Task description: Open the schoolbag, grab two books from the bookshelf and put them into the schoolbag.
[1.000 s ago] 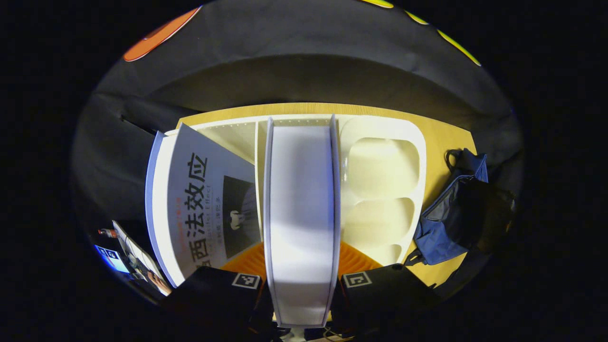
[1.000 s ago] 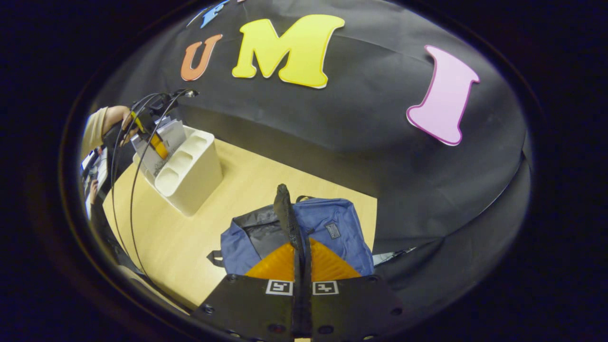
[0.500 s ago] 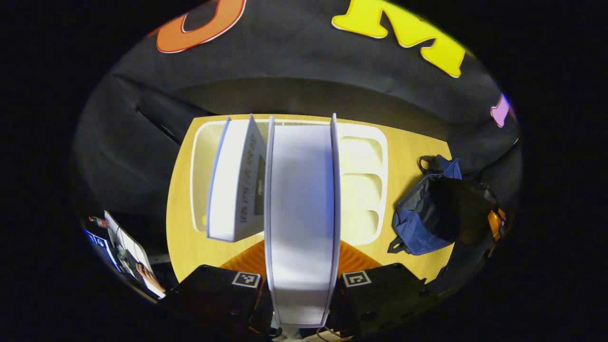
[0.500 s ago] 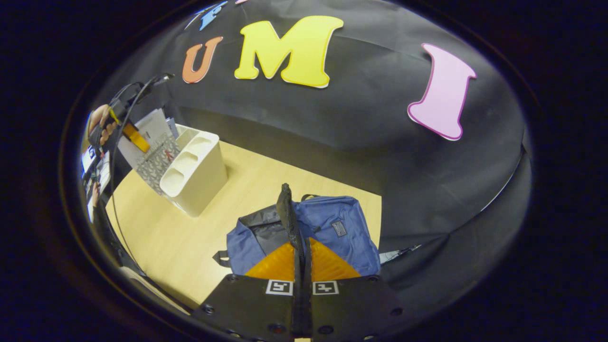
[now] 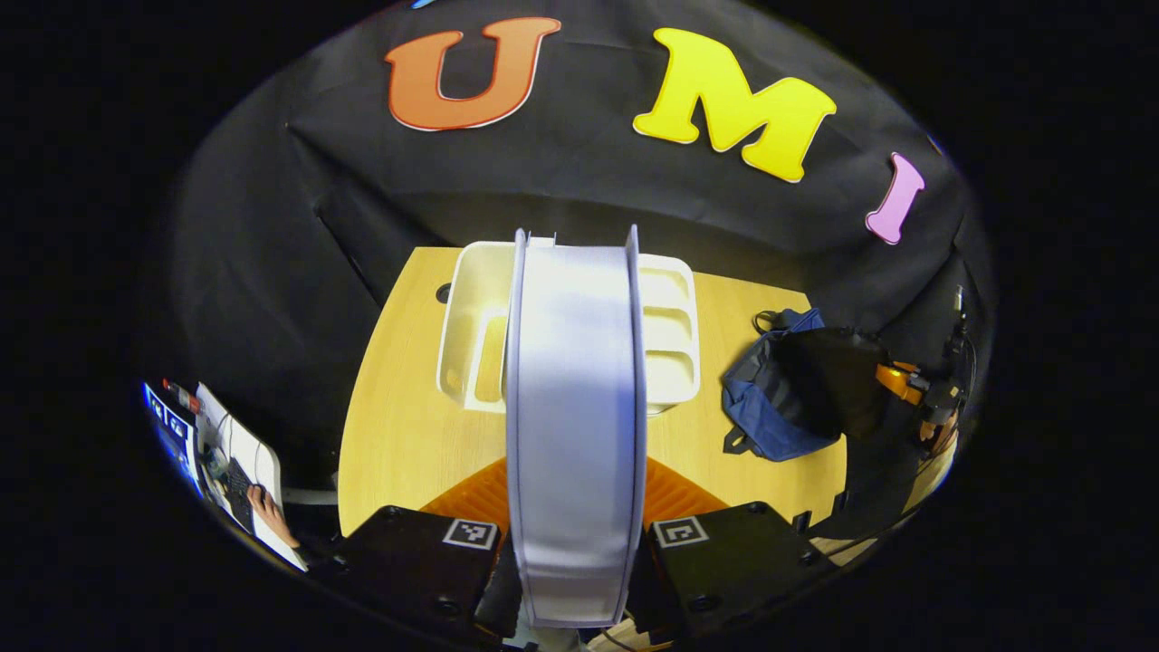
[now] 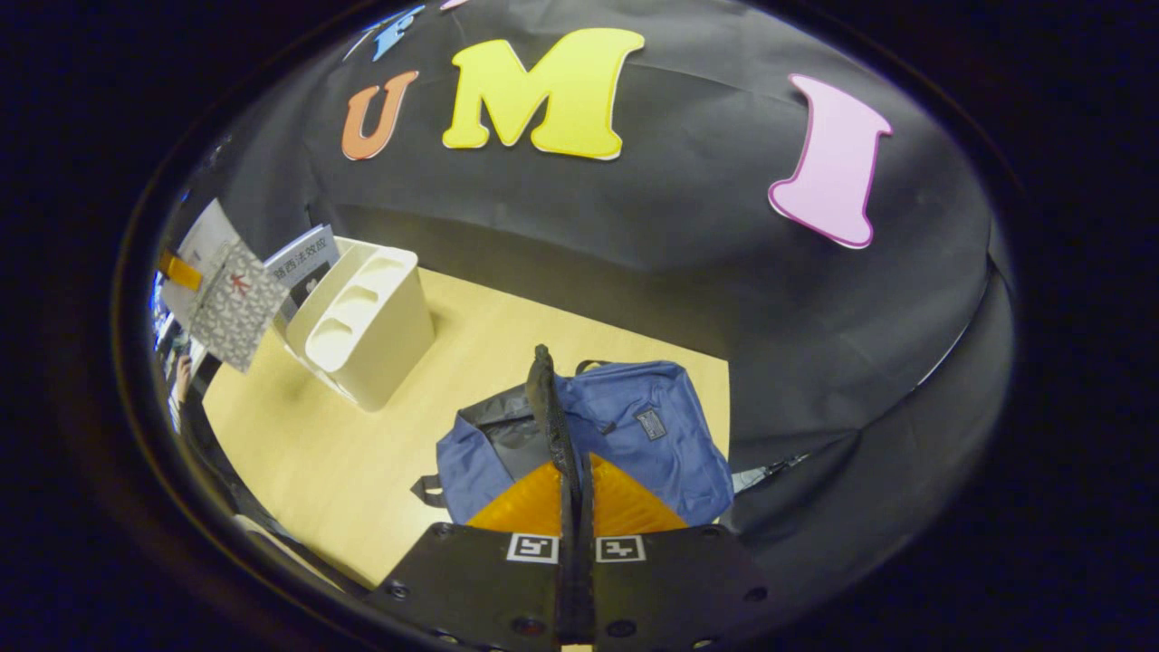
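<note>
Left gripper [image 5: 576, 507]: its two fingers were pressed on a book [image 5: 576, 407], one finger on each cover, so it was closed on the book. In the left gripper view the book stood edge-on between the fingers, with the white page block towards the camera.

Held book: it was lifted in the air, above the table [image 5: 398, 435] and in front of the bookshelf [image 5: 471, 326], apart from both. In the right gripper view the same book [image 6: 234, 303] showed a grey patterned cover and hung at the far left, beside the bookshelf [image 6: 371, 326].

Right gripper [image 6: 574, 489]: its fingers were closed together on a dark strap-like part of the schoolbag [image 6: 634, 435] that stood up between them. I cannot tell which part of the bag it was.

Schoolbag: blue, lying on the table [image 6: 344, 453] with its mouth open and a dark lining visible inside. In the left gripper view the schoolbag [image 5: 770, 417] lay to the right of the bookshelf, well apart from it.

Bookshelf: a white organiser with several compartments, standing on the wooden table near the black wall.

Second book [image 6: 303, 263]: in the right gripper view it stood tilted in the far end of the bookshelf, with a pale cover.

Person: a hand [image 5: 263, 503] was at the lower left edge of the left gripper view, on a keyboard-like thing.
</note>
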`<action>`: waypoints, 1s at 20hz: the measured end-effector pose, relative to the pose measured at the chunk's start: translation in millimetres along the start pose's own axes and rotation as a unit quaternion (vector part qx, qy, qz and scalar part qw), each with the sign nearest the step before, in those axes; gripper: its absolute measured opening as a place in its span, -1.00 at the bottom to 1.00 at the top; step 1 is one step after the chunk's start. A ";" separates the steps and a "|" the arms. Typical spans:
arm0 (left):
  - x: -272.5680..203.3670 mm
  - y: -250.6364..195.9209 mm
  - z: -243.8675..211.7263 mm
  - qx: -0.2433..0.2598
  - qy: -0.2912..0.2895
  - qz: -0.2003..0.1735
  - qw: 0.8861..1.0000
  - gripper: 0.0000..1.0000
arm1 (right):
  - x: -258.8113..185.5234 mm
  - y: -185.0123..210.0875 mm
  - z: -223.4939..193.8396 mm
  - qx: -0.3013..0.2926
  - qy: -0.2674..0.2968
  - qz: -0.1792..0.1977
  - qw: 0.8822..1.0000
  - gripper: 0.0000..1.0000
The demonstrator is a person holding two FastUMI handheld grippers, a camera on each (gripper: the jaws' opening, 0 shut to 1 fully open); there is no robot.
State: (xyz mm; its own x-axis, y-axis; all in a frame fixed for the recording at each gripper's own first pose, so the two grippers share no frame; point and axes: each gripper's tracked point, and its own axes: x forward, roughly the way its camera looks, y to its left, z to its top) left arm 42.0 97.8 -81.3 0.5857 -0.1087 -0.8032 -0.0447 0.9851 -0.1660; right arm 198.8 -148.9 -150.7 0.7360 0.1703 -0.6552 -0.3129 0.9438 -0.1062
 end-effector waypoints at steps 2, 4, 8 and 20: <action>-10.8 0.2 -19.9 -0.026 -0.011 -0.016 0.999 -0.03 | -0.5 4.5 -3.7 0.003 0.001 -0.001 1.000 -0.99; -13.8 0.3 -43.5 -0.064 -0.015 -0.033 0.997 -0.03 | -0.9 6.9 -9.0 0.005 0.002 -0.006 1.000 -0.99; 0.7 -2.1 -93.0 -0.105 0.009 -0.049 0.993 -0.03 | 1.4 21.8 -22.4 0.018 0.010 -0.001 1.000 -0.99; 71.4 -121.6 -107.9 -0.152 0.012 -0.189 0.970 -0.03 | 7.4 43.3 -37.7 0.023 0.024 -0.005 0.999 -0.99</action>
State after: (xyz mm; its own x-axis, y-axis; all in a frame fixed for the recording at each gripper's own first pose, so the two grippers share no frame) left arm 1.9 -44.0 -180.2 0.5882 -0.4618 -0.6640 -0.0692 0.7892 -0.6102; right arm 168.1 -117.4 -188.4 0.7088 0.1479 -0.6897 -0.2771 0.9575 -0.0795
